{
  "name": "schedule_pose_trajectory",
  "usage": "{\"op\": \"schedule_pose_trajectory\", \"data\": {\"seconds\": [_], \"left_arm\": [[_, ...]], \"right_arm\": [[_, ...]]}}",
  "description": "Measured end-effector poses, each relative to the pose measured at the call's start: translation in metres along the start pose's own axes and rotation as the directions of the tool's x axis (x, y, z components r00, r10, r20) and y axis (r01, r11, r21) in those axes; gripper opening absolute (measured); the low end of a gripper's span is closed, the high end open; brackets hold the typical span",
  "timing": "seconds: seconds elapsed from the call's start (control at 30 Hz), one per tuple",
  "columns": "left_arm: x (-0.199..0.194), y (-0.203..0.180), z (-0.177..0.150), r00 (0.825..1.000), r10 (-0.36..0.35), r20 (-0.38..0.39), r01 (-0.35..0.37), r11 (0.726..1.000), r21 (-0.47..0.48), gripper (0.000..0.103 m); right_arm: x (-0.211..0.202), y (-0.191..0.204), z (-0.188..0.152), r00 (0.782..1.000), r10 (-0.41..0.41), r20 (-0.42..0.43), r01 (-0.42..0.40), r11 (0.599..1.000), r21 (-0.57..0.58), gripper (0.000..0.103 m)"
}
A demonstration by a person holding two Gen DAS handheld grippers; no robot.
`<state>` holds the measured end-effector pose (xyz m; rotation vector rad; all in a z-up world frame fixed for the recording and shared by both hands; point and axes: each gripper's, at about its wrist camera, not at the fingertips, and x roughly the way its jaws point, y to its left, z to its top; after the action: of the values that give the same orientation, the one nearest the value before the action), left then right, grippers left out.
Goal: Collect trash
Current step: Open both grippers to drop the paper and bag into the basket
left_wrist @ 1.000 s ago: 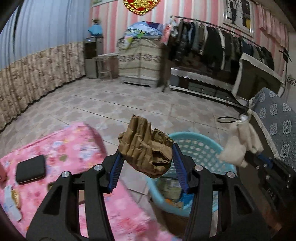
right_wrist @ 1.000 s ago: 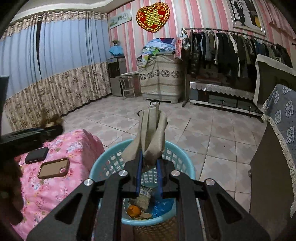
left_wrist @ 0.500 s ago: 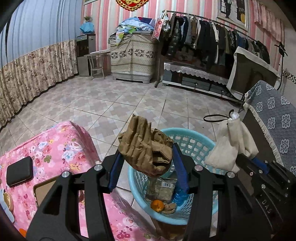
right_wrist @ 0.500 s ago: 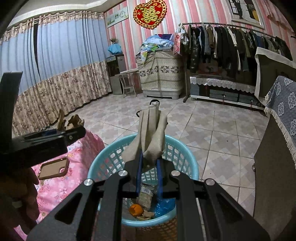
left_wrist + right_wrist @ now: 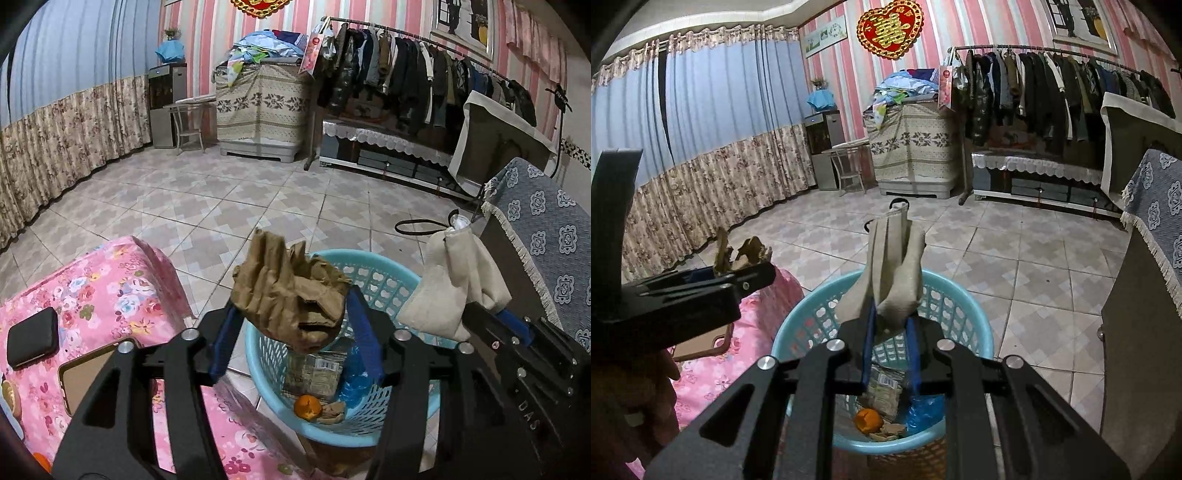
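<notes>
My left gripper [image 5: 291,310] is shut on a crumpled brown paper bag [image 5: 288,291] and holds it over the near left rim of a light blue plastic basket [image 5: 391,280]. My right gripper [image 5: 890,317] is shut on a folded beige paper piece [image 5: 894,266] above the same basket [image 5: 960,306]. The basket holds an orange peel [image 5: 868,421], a printed packet [image 5: 882,391] and a blue wrapper [image 5: 923,410]. The right gripper with its beige paper [image 5: 454,288] shows at the right of the left wrist view.
A table with a pink floral cloth [image 5: 122,288] stands left of the basket, with a black wallet [image 5: 33,341] and a phone [image 5: 92,373] on it. A blue-covered piece of furniture [image 5: 546,251] stands on the right. Tiled floor lies beyond.
My left gripper has moved right with the brown bag, from over the pink table to over the basket. The right gripper has stayed over the basket, still holding the beige paper.
</notes>
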<state>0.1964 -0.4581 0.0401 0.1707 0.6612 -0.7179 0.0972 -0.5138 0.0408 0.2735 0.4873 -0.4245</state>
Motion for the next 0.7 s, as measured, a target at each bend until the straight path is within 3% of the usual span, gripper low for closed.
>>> {"op": "schedule_pose_trajectory", "data": {"seconds": [0.07,0.17,0.7], "left_arm": [[0.0019,-0.0012,0.0006,1.0,-0.003,-0.001,0.003,1.0,-0.002,0.06],[0.0063,-0.0033,0.0003,1.0,-0.009,-0.013,0.009,1.0,-0.002,0.06],[0.0017,-0.0026,0.0,1.0,0.003,-0.002,-0.003,1.0,0.005,0.06]], "right_arm": [[0.0009,-0.0013,-0.0017,1.0,-0.009,0.001,0.009,1.0,0.009,0.033],[0.0011,-0.0018,-0.001,1.0,-0.012,0.004,0.012,1.0,0.015,0.041],[-0.0012,0.0027,0.004,1.0,0.013,0.017,-0.014,1.0,0.025,0.041]]}}
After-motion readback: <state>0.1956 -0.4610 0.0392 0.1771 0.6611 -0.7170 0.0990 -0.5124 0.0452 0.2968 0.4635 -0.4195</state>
